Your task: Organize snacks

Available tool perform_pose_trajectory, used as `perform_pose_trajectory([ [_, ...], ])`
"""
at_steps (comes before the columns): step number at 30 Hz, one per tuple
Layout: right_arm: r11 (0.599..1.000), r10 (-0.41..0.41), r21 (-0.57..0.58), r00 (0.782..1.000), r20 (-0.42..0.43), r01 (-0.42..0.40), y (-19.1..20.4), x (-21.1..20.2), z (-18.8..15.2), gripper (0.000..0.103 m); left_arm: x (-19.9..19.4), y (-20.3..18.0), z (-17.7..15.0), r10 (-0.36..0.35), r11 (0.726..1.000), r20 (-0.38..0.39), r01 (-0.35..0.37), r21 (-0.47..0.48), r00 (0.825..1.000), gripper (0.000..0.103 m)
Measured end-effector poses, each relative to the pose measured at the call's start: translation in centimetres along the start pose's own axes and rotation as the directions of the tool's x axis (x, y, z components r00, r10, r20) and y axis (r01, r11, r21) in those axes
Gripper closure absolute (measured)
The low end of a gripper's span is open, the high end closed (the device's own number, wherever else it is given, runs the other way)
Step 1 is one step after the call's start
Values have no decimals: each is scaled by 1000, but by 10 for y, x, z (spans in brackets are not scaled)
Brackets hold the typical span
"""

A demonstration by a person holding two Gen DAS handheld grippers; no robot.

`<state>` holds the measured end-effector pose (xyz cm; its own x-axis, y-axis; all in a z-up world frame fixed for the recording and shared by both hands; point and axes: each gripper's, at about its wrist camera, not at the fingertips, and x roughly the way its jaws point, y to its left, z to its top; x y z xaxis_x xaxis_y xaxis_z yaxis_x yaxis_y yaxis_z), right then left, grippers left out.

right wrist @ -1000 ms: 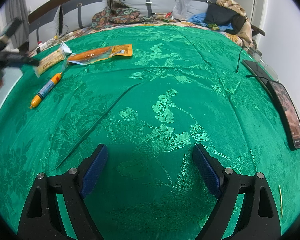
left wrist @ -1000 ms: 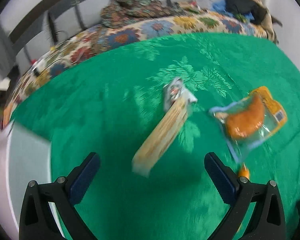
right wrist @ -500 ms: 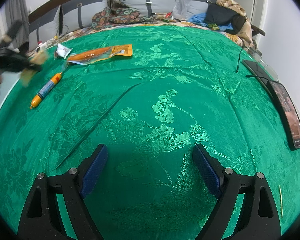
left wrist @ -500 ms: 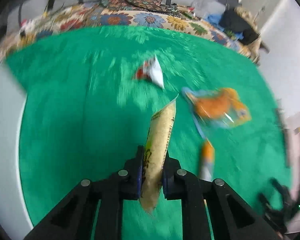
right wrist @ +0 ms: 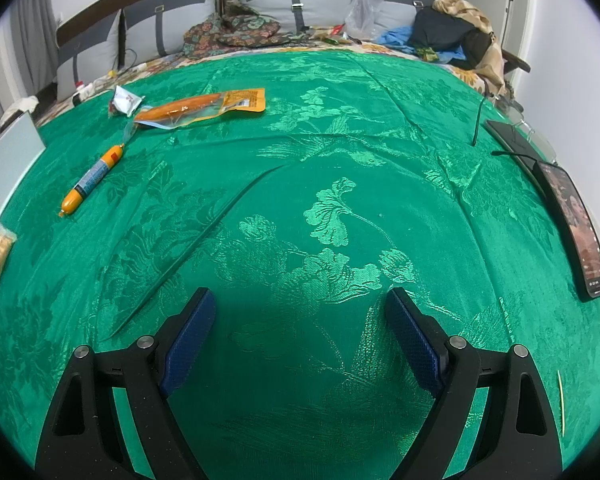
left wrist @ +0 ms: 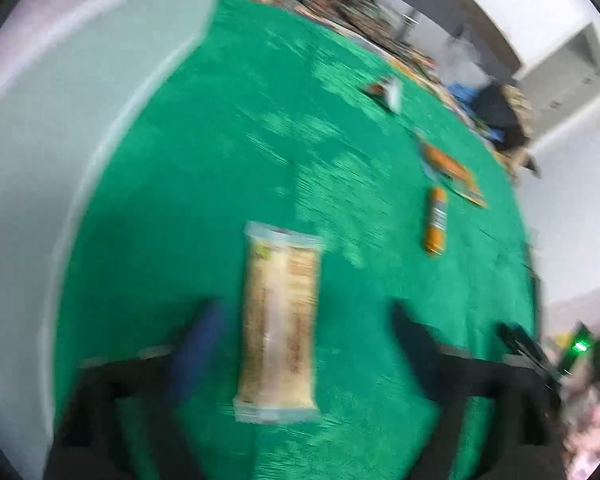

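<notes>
Snacks lie scattered on the green patterned bedspread [right wrist: 340, 184]. Nearest the left gripper [left wrist: 300, 340], a long beige biscuit packet in clear wrap [left wrist: 278, 320] lies flat on the cloth between the jaws, which have just been opening and stand spread wide, pads clear of it. Farther off lie an orange sausage stick with a blue label [right wrist: 92, 178], an orange-and-clear pouch [right wrist: 200, 106] and a small silver sachet [right wrist: 124, 100]. The right gripper [right wrist: 300, 336] hovers over bare cloth, jaws spread, nothing between them. A black phone [right wrist: 576, 228] lies at the bed's right edge.
</notes>
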<state>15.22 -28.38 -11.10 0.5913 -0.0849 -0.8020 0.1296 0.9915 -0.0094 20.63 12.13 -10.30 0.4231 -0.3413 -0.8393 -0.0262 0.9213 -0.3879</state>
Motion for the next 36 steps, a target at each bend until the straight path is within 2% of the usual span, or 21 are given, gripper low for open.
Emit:
perform_pose_trajectory([
  [2,1000,0,0,1000,0,0,0,0,0,13,-6,0,-3,39,999,38,-39,19,999,4],
  [6,1000,0,0,1000,0,0,0,0,0,13,-6,-1,-11,73,997,33,-74,29,997,4],
  [9,1000,0,0,1000,0,0,0,0,0,13,-2,-5,-22,143,986,28,-145,79,989,4],
  [12,1000,0,0,1000,0,0,0,0,0,13,7,-11,-31,242,958,58,-248,145,969,4],
  [14,1000,1,0,1000,0,-1,0,0,0,13,16,-14,-34,328,920,94,-340,194,940,0],
  [18,1000,1,0,1000,0,-1,-1,0,0,13,14,-6,-43,287,926,202,-325,192,936,0],
  [36,1000,1,0,1000,0,-1,0,0,-1,13,17,-6,-41,283,927,210,-323,190,936,0],
])
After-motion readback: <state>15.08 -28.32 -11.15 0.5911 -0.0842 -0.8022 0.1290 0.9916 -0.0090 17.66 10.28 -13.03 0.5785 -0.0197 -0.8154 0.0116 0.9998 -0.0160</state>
